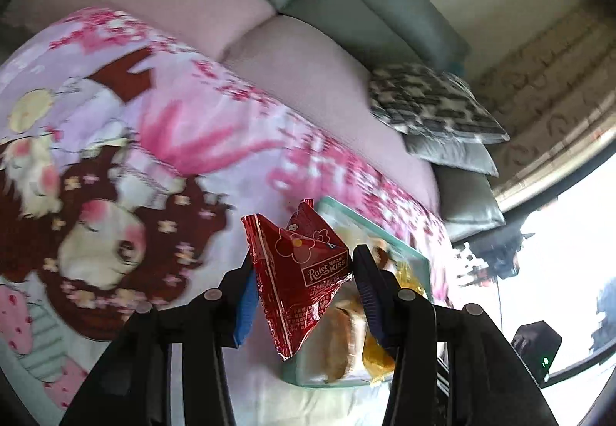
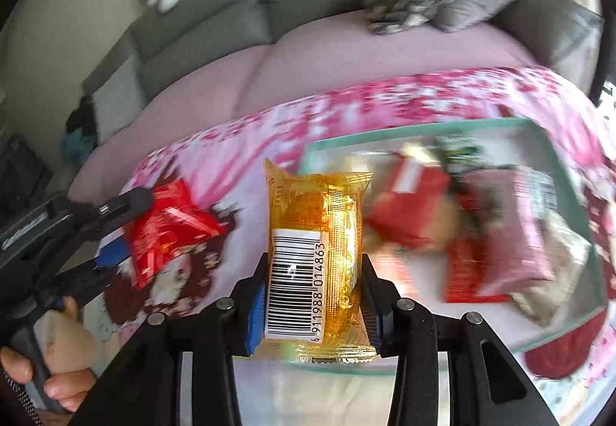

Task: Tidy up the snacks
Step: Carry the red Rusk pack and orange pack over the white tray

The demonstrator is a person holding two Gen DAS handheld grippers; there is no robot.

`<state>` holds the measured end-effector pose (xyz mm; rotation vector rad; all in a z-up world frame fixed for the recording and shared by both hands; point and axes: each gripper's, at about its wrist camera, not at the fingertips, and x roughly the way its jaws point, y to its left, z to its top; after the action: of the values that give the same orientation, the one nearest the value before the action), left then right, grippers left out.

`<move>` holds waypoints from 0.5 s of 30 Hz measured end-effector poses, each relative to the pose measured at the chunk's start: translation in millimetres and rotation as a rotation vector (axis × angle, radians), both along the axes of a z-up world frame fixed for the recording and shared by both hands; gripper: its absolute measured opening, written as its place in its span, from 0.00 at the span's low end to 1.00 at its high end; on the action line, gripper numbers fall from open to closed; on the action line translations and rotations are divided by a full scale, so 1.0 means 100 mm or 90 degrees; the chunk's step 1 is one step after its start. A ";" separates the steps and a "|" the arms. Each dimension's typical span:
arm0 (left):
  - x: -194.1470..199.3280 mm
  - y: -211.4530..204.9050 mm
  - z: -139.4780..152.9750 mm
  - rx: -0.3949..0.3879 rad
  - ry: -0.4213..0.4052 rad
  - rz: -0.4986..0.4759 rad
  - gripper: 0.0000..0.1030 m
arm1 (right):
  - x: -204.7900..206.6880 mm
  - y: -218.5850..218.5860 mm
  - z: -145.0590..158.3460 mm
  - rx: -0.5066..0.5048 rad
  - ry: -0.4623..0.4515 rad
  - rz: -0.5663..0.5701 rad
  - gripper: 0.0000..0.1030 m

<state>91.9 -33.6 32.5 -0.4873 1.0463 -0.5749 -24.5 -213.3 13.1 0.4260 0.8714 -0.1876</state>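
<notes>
Snacks fill both my jaws. My left gripper [image 1: 304,272] clamps a red foil snack packet [image 1: 298,279] with a flower print, lifted above the pink cartoon-printed blanket [image 1: 115,141]. My right gripper [image 2: 312,272] clamps a clear yellow snack packet [image 2: 319,233] with a white barcode label, held up beside the shallow teal-rimmed tray [image 2: 569,202], where more blurred wrapped snacks lie.
</notes>
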 end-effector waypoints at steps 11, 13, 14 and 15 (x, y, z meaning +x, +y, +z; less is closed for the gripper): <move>-0.30 -0.64 0.06 0.025 -0.028 -0.084 0.47 | -0.33 -0.63 0.00 0.018 -0.018 -0.085 0.42; -0.32 -0.66 0.03 0.046 -0.027 -0.075 0.47 | -0.37 -0.68 0.02 0.020 -0.023 -0.091 0.42; -0.33 -0.67 0.01 0.056 -0.024 -0.071 0.47 | -0.39 -0.69 0.02 0.021 -0.023 -0.092 0.42; -0.33 -0.67 -0.02 0.072 -0.021 -0.065 0.47 | -0.40 -0.70 0.01 0.024 -0.022 -0.093 0.42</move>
<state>58.4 -101.0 30.5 -0.3258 1.0705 -0.6080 -64.6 -283.3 14.0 0.5270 0.8108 -0.2982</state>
